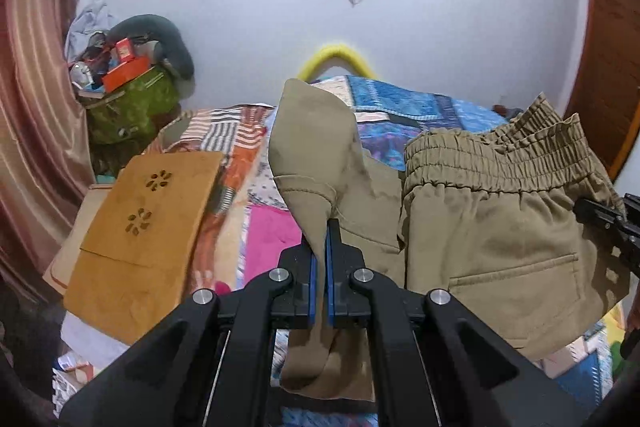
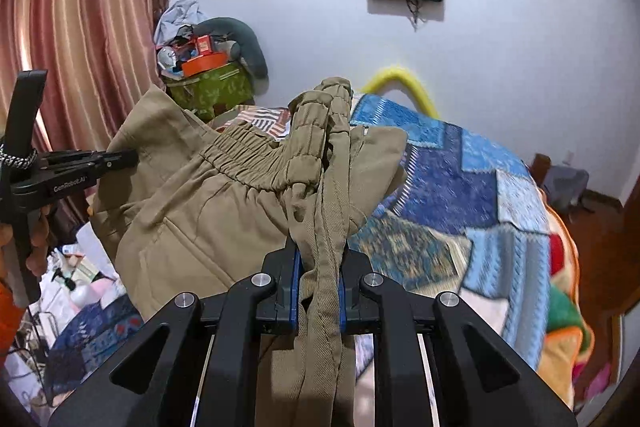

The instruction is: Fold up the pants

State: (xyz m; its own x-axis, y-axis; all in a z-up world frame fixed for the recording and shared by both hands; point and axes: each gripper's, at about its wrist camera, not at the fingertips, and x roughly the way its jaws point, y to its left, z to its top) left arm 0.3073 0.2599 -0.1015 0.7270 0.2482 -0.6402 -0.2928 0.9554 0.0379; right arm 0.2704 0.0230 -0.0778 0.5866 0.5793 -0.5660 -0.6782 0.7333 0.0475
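Khaki pants [image 1: 492, 227] held up above the bed [image 1: 400, 103], near its middle. Left gripper [image 1: 319, 251] fingers clamped on a fabric fold; right gripper [image 2: 318, 267] fingers pinching bunched waistband.

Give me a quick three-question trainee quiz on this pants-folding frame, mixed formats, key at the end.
1. True or false: both grippers are clamped on the pants.
2. Multiple choice: which part of the pants does the right gripper pinch? A) a bunch running up to the elastic waistband B) a back pocket C) nothing
3. Short answer: what lies under the lifted pants?

Key
1. True. The left gripper is shut on a fold of the tan cloth, and the right is shut on a thicker bunch.
2. A. The gathered waistband rises just above its fingers.
3. A patchwork quilt on the bed.
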